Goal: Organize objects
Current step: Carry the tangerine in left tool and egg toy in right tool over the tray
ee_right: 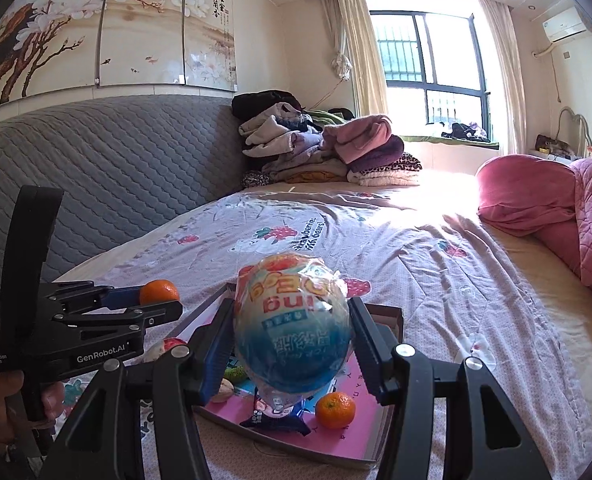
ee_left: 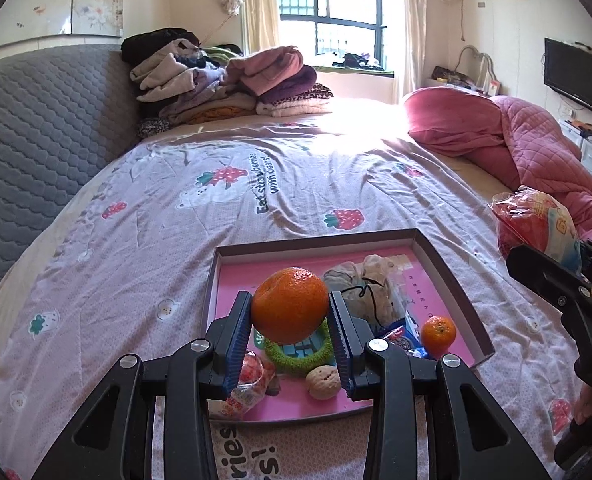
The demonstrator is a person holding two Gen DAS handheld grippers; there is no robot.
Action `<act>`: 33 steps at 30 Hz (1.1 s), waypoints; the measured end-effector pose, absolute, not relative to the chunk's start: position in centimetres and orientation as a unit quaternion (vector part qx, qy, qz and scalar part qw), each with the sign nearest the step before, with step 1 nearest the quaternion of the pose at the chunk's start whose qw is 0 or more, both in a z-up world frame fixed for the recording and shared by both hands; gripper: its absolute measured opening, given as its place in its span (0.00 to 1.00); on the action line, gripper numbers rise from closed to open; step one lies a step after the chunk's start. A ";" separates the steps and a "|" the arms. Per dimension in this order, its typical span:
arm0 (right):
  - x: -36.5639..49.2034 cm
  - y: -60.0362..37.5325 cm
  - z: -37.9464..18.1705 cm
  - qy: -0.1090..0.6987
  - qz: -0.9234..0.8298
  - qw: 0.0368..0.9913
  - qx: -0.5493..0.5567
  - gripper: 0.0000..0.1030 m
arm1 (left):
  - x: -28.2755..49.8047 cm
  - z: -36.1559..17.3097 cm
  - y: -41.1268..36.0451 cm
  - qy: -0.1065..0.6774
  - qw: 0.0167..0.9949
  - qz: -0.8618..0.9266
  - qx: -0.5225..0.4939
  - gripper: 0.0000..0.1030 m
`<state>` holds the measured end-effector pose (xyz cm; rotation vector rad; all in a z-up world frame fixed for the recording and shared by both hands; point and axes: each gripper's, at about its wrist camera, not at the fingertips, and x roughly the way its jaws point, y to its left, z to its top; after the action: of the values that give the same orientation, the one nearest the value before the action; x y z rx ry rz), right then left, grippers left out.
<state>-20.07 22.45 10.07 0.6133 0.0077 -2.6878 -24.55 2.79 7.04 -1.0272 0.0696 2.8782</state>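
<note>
Left gripper [ee_left: 290, 322] jaws clamped on orange [ee_left: 290, 305], frame centre, directly above pink tray [ee_left: 447, 268]. Right gripper [ee_right: 292, 344] jaws holding wrapped snack bag [ee_right: 292, 320] over tray's right half; left nearer.

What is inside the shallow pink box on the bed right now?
The pink box holds a small orange, a walnut, a green hair tie, a cloth pouch and wrapped snacks. The left hand-held gripper and its held orange hide part of the floor.
</note>
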 end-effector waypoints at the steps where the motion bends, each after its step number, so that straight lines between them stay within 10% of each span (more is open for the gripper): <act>1: -20.3 22.4 10.0 0.005 -0.957 0.190 0.217 0.54 | -24.8 7.0 2.8 0.023 0.041 0.941 -0.335 0.38; 33: -26.5 17.9 0.8 0.057 -0.930 0.194 0.307 0.53 | -30.1 -1.6 3.9 0.047 0.044 0.916 -0.395 0.38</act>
<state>-26.47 17.90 0.84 0.8603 0.1606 -2.6076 -30.08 3.94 -1.61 -1.2071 0.1429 2.8013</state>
